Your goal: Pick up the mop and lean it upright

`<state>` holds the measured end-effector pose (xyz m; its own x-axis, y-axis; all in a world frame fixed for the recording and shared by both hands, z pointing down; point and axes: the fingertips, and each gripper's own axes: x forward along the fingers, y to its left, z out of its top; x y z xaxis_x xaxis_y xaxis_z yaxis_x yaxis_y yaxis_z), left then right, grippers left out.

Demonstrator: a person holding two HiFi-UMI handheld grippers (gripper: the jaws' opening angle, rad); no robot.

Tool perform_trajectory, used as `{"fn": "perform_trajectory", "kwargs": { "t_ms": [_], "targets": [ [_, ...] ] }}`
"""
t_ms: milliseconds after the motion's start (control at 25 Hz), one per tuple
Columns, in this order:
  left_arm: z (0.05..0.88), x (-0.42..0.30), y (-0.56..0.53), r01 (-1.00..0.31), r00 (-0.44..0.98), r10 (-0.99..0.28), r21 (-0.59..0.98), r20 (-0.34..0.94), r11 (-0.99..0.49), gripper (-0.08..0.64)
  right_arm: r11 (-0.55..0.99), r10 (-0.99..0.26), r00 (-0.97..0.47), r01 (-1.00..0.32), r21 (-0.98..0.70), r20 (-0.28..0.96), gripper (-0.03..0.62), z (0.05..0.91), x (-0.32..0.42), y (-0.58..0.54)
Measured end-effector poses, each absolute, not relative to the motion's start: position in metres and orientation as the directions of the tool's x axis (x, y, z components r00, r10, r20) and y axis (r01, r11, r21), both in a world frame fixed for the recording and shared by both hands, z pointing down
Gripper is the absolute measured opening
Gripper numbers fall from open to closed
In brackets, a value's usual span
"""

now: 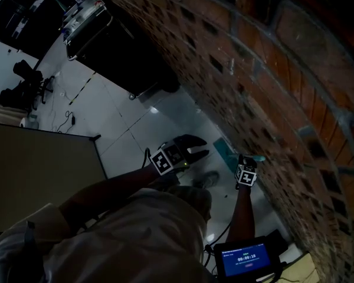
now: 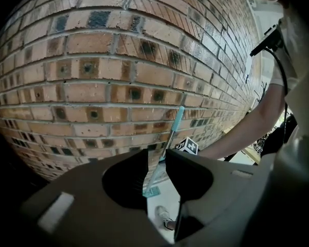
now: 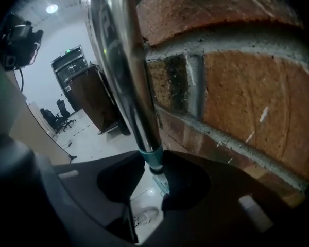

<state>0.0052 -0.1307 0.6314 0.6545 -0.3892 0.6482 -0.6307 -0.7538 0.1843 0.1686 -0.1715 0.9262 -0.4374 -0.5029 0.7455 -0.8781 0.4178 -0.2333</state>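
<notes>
1. Brickwork fills the side where I work: a red-brown brick wall point(image 1: 271, 87) with grey mortar, rising from a white tiled floor point(image 1: 124, 122).
2. My right gripper point(image 3: 153, 161) has its jaws closed on the mop point(image 3: 126, 71), a silver metal pole with teal fittings. The pads clamp it at a teal collar, and the pole stands steeply, just beside the bricks. I cannot tell whether it touches them.
3. The mop's flat teal head point(image 2: 151, 192) sits on the tiles near the foot of the wall.
4. My left gripper point(image 2: 156, 154) holds nothing. Its jaws stand narrowly apart, well back from the mop, which shows through the gap.
5. A pale shoe point(image 2: 166, 219) stands on the tiles near the mop head. A dark cabinet point(image 1: 115, 46) sits farther along the wall, a black office chair point(image 1: 23, 84) is out on the floor, a beige panel point(image 1: 35, 170) is at my left, and a small lit blue screen point(image 1: 248, 259) is below my right arm.
6. Counted: one mop, two grippers, one shoe, one cabinet, one screen.
</notes>
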Motion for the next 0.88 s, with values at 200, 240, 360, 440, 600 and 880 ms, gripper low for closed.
{"fn": "perform_trajectory", "kwargs": {
  "t_ms": [200, 240, 360, 440, 600, 880],
  "targets": [
    [0.632, 0.003, -0.129, -0.639, 0.651, -0.394, 0.187, 0.649, -0.746, 0.126, 0.376, -0.486, -0.412, -0.895, -0.241, 0.771, 0.117, 0.929, 0.169, -0.176],
    [0.632, 0.002, -0.129, -0.640, 0.651, -0.396, 0.187, 0.648, -0.745, 0.126, 0.376, -0.486, -0.415, -0.894, -0.244, 0.769, 0.118, 0.928, 0.167, -0.178],
    [0.631, 0.001, -0.129, -0.643, 0.650, -0.402, 0.186, 0.644, -0.743, 0.126, 0.356, -0.484, -0.412, -0.898, -0.257, 0.772, 0.121, 0.929, 0.166, -0.179],
    [0.631, 0.000, -0.128, -0.645, 0.651, -0.403, 0.189, 0.643, -0.740, 0.126, 0.341, -0.476, -0.408, -0.902, -0.265, 0.779, 0.122, 0.931, 0.167, -0.177],
    [0.633, -0.002, -0.125, -0.651, 0.648, -0.406, 0.191, 0.645, -0.735, 0.126, 0.347, -0.474, -0.415, -0.899, -0.269, 0.777, 0.121, 0.929, 0.164, -0.178],
    [0.636, -0.005, -0.119, -0.654, 0.644, -0.404, 0.194, 0.649, -0.731, 0.126, 0.354, -0.474, -0.435, -0.890, -0.286, 0.766, 0.128, 0.929, 0.154, -0.181]
  ]
}}
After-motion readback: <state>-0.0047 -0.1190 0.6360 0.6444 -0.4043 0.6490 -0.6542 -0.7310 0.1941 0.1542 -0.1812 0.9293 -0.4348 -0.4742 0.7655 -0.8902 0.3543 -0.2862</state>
